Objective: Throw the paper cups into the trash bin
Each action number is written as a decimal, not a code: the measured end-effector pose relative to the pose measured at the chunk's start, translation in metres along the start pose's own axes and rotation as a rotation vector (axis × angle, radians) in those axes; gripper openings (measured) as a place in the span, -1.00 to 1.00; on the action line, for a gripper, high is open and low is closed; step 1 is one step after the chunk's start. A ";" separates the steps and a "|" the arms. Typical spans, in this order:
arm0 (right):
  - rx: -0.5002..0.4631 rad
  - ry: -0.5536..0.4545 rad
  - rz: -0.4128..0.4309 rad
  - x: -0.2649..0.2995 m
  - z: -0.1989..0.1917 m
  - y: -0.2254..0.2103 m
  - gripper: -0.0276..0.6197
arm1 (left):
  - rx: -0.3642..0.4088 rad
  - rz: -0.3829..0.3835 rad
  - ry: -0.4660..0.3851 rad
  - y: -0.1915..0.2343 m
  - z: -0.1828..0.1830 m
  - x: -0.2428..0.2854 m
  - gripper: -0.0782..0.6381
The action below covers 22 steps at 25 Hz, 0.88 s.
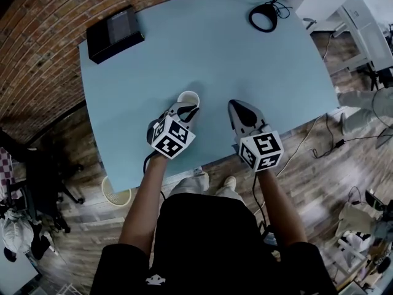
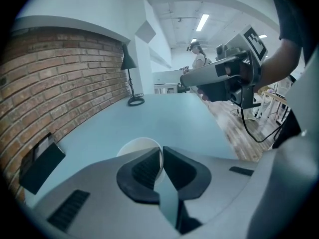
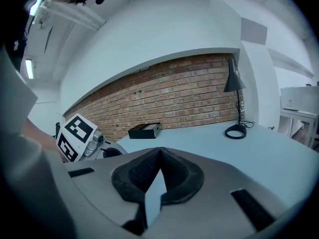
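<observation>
A white paper cup (image 1: 188, 98) stands over the near part of the pale blue table (image 1: 202, 48). My left gripper (image 1: 191, 111) is shut on the cup's near rim. In the left gripper view the rim of the cup (image 2: 140, 147) is pinched between the two dark pads, one inside the cup and one outside. My right gripper (image 1: 237, 107) hangs to the right of the cup, apart from it, its jaws shut with nothing between them; its tips (image 3: 159, 150) meet in the right gripper view. A light wicker bin (image 1: 116, 192) stands on the floor, left of the person.
A black box (image 1: 115, 33) lies at the table's far left corner. A black desk lamp's round base (image 1: 264, 17) sits at the far right. A brick wall runs along the table's left side. Cables and furniture crowd the wooden floor on the right.
</observation>
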State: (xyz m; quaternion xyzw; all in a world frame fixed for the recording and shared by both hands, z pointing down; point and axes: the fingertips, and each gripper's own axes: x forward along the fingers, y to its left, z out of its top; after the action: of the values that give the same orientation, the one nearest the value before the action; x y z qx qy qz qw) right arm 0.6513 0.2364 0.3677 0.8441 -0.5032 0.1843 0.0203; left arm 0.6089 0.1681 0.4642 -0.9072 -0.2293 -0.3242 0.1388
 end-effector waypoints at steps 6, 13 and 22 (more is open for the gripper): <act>-0.032 -0.007 0.024 -0.013 0.007 0.000 -0.91 | -0.048 0.027 -0.066 -0.013 0.019 -0.017 -0.70; -0.070 -0.025 0.064 -0.036 0.021 0.001 -0.91 | -0.118 0.114 -0.155 -0.028 0.050 -0.050 -0.70; -0.097 -0.066 0.127 -0.063 0.031 0.012 -0.91 | -0.196 0.165 -0.244 -0.058 0.079 -0.082 -0.70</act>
State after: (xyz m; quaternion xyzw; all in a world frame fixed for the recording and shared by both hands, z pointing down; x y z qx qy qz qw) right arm 0.6234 0.2766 0.3167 0.8140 -0.5645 0.1328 0.0327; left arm 0.5649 0.2227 0.3574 -0.9648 -0.1366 -0.2200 0.0467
